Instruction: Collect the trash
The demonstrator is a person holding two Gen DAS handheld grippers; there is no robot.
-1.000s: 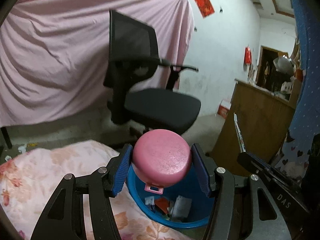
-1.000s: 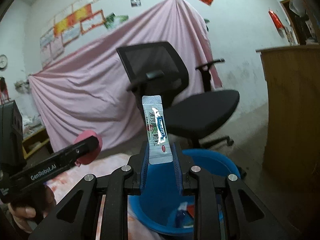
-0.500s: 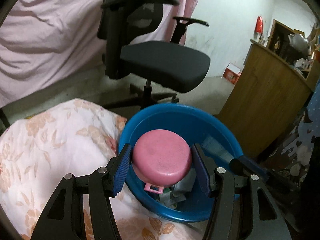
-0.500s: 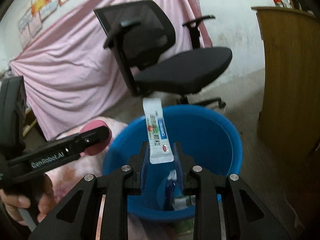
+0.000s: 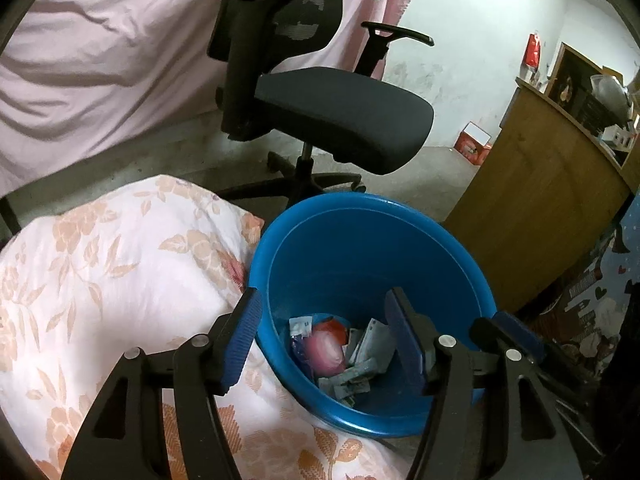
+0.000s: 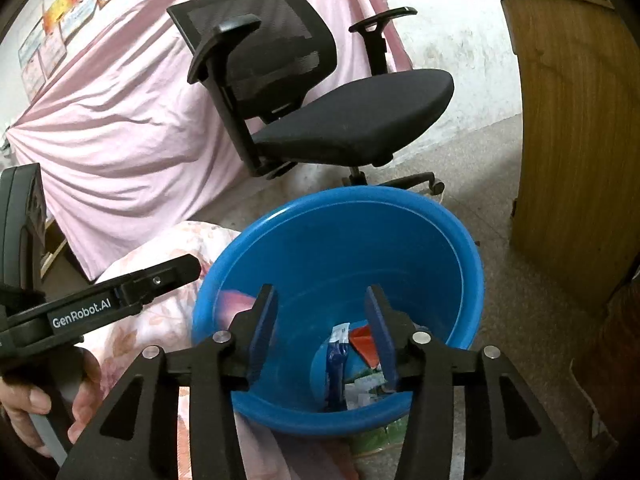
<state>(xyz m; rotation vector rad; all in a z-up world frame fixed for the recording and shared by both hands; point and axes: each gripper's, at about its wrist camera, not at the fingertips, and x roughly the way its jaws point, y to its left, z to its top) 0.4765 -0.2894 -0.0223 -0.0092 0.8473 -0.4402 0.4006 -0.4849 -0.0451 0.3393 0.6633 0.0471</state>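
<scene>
A blue plastic bin (image 5: 400, 232) stands on the floor beside the flowered quilt; it also shows in the right wrist view (image 6: 420, 216). Inside lie a pink round lid (image 5: 324, 350) and several wrappers and sachets (image 5: 360, 360). My left gripper (image 5: 324, 340) is open and empty over the bin's near rim. My right gripper (image 6: 322, 332) is open and empty over the bin, above a blue wrapper (image 6: 338, 356) and a red one (image 6: 362, 340). A pink blur (image 6: 236, 300) shows inside the bin wall at the left.
A black office chair (image 5: 320, 100) stands just behind the bin. A wooden cabinet (image 5: 540, 208) is to its right. The flowered quilt (image 5: 100, 280) lies left of it. A pink sheet (image 6: 120, 100) hangs behind. The left gripper's body (image 6: 100, 304) reaches in from the left.
Both grippers tilted down over the bin and opened. The pink lid left my left gripper and the white sachet left my right gripper; both now lie in the bin.
</scene>
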